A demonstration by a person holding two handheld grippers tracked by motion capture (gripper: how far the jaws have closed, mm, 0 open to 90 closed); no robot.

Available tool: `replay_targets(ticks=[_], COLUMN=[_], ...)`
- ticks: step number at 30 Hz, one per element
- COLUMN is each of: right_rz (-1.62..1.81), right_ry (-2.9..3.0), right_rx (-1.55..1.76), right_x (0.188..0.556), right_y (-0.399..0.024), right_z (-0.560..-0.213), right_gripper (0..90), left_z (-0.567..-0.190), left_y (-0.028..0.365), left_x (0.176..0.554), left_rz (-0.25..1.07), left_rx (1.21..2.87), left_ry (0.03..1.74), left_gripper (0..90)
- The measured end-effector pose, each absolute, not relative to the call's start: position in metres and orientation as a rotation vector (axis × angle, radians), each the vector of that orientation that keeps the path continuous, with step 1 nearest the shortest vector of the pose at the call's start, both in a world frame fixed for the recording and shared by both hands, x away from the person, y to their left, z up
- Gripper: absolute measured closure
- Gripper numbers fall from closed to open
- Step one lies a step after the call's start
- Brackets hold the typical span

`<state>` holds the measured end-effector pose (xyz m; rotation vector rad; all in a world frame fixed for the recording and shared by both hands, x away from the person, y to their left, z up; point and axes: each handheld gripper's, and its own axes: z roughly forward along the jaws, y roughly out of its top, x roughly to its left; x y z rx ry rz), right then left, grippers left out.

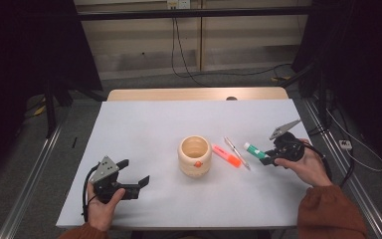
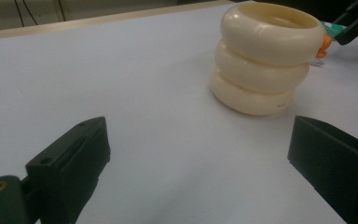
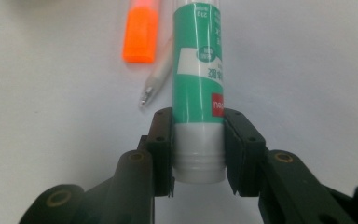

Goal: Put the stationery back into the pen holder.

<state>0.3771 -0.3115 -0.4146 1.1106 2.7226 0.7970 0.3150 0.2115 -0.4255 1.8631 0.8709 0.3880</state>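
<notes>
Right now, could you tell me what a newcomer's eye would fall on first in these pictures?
Probably the cream ringed pot standing mid-table, with an orange marker and a pen lying just to its right. Next, the right gripper, at the table's right side, is clamped on the white end of a green glue stick. The left gripper rests open near the front left corner, holding nothing.
</notes>
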Motion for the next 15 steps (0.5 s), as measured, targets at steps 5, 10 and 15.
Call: replay_targets(ticks=[5, 10, 15], right_rz=[0.837, 0.872, 0.893], right_ry=[2.735, 2.765, 2.79], right_rx=[1.072, 1.012, 0.938], right_x=[0.369, 0.358, 0.351], right_y=[-0.308, -0.303, -0.293], right_z=[-0.41, -0.405, -0.398], right_gripper=[66.6, 66.6, 66.6], left_z=[-0.425, -0.424, -0.423], left_y=[0.212, 0.211, 0.207], left_x=[0.315, 0.315, 0.314], left_rz=[0.388, 0.374, 0.351], left_rx=[1.861, 1.866, 1.88], left_ry=[0.868, 0.864, 0.84], left_gripper=[5.6, 5.8, 5.8])
